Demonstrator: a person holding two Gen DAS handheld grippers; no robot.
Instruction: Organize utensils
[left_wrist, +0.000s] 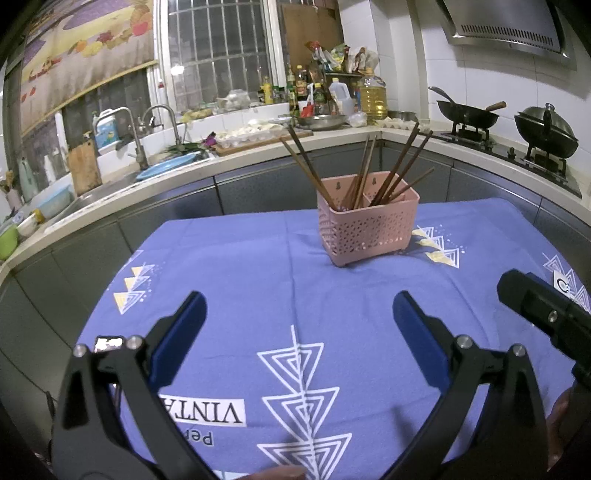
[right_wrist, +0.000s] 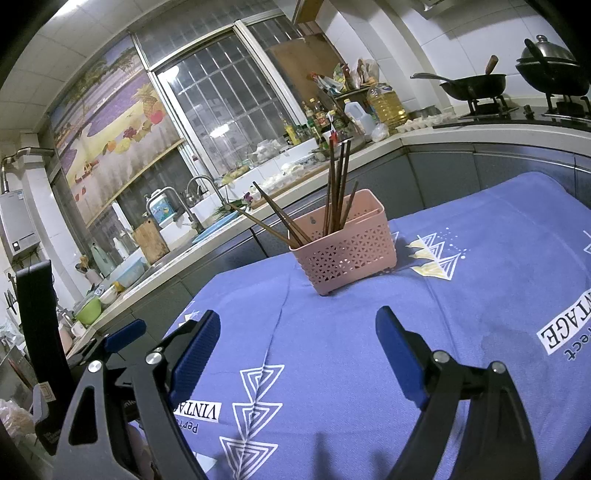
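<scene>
Blue pads on both grippers stand wide apart with nothing between them: left gripper empty, right gripper empty, both hovering over bare purple tablecloth. No loose utensil shows under or beside either set of jaws in either view.

Ahead of the jaws, centre and slightly right for the left gripper, dead ahead for the right one, sits the pink holder, upright on the cloth. Chopsticks are already in it, splayed across two compartments, some leaning hard left, some right. Judging by that, the task looks near done or between items; can't tell if more utensils lie out of view.

Risks from here:
- Holder is light perforated plastic on loose cloth; a jaw reaching in could catch a leaning stick and tip the whole thing.
- Sticks fan out above the rim, so a wide-open approach from straight ahead may knock several at once.
- Grippers sit close side by side; the right one's body shows at the left view's right edge, so they could clash if both go forward.
- A dragging pad could pull the cloth, and the holder with it.

Beyond the holder: kitchen counter, well apart, not a factor.
</scene>
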